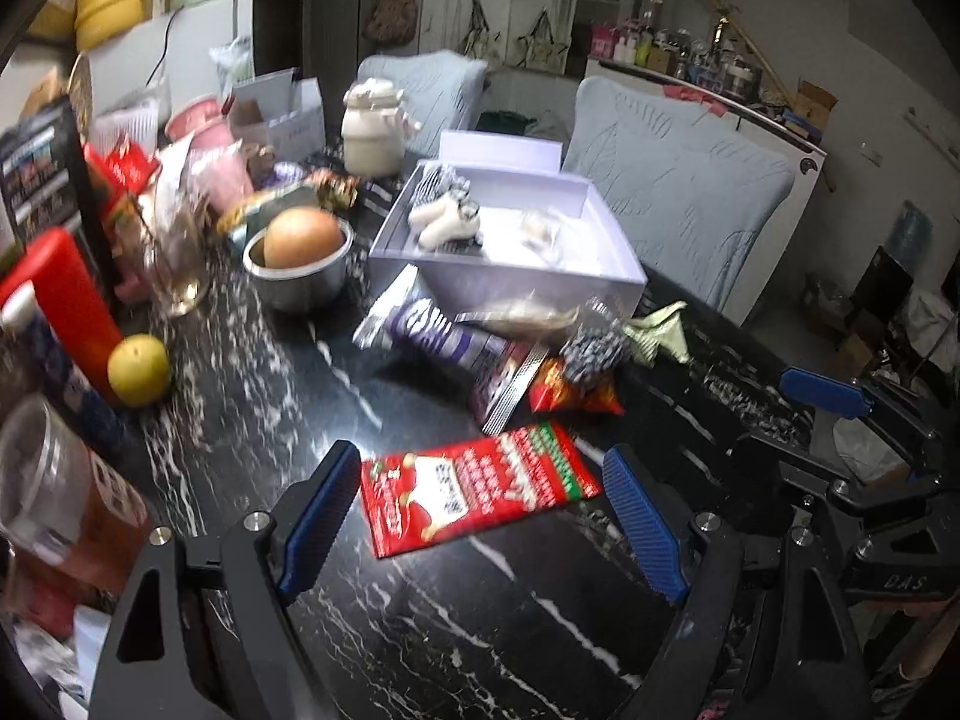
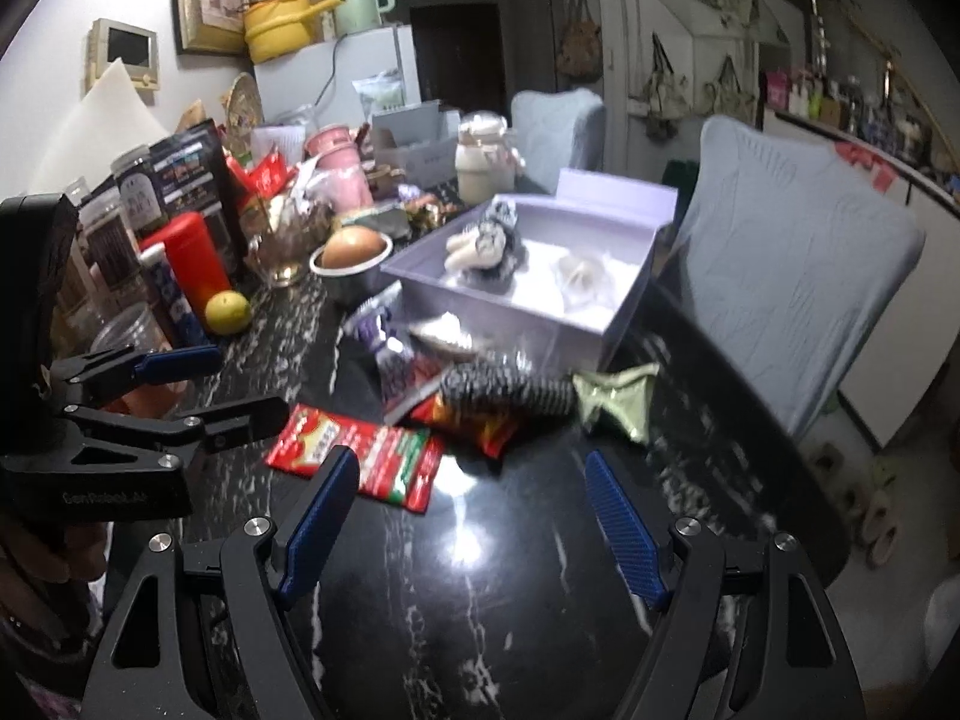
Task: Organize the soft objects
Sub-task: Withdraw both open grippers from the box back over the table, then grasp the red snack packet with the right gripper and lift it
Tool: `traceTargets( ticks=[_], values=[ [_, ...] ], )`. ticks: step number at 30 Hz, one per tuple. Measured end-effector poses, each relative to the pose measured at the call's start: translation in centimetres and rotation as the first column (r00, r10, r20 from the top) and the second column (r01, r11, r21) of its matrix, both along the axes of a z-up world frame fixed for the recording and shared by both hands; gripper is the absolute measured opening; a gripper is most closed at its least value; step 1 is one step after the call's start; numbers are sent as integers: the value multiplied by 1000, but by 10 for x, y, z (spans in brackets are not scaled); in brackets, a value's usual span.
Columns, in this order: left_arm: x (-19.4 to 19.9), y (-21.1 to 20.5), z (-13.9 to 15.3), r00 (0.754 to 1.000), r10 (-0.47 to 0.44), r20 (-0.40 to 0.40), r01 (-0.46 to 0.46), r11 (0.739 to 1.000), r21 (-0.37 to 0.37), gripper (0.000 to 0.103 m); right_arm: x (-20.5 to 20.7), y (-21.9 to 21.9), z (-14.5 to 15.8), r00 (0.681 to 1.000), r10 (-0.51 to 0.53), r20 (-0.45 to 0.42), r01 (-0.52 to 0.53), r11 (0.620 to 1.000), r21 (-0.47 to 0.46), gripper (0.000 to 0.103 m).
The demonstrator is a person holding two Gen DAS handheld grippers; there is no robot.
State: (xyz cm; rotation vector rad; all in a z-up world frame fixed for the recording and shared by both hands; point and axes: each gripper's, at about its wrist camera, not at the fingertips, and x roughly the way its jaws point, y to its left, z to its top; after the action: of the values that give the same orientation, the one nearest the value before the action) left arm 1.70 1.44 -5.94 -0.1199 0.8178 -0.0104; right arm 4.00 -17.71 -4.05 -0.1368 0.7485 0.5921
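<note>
Left gripper (image 1: 483,516): jaws spread, empty, flanking a red snack packet (image 1: 477,489) flat on the black marble worktop (image 1: 252,396). Right gripper (image 2: 471,519): jaws spread, empty, over bare worktop. Beyond the packet, a striped sock (image 2: 507,390) and green cloth (image 2: 618,399) lie just before the lavender box (image 2: 540,312); white socks (image 1: 444,219) inside the box.

Black-and-white striped sock (image 2: 507,390), lavender box (image 2: 528,306), seemingly pale-green cloth (image 2: 618,399).
</note>
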Motion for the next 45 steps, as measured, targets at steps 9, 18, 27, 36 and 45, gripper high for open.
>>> traceTargets(
  ticks=[9, 18, 27, 36, 45],
  values=[
    [-6, 20, -37, 995, 65, -73, -66, 998, -17, 83, 16, 14, -45, 996, 40, -83, -42, 999, -22, 79],
    [-7, 47, -52, 984, 132, -122, -136, 991, -21, 83, 37, 47, -77, 976, 128, -179, -134, 991, -23, 71],
    [-4, 66, -48, 978, 180, -102, -181, 983, -6, 83, 44, 67, -84, 970, 165, -179, -178, 982, -60, 48],
    [-11, 72, -47, 976, 196, -95, -198, 980, -6, 83, 17, 81, -81, 930, 288, -230, -302, 953, -29, 47],
    [-17, 79, -48, 971, 216, -103, -219, 976, -14, 83, 32, 103, -75, 938, 310, -152, -328, 938, -112, 80]
  ],
)
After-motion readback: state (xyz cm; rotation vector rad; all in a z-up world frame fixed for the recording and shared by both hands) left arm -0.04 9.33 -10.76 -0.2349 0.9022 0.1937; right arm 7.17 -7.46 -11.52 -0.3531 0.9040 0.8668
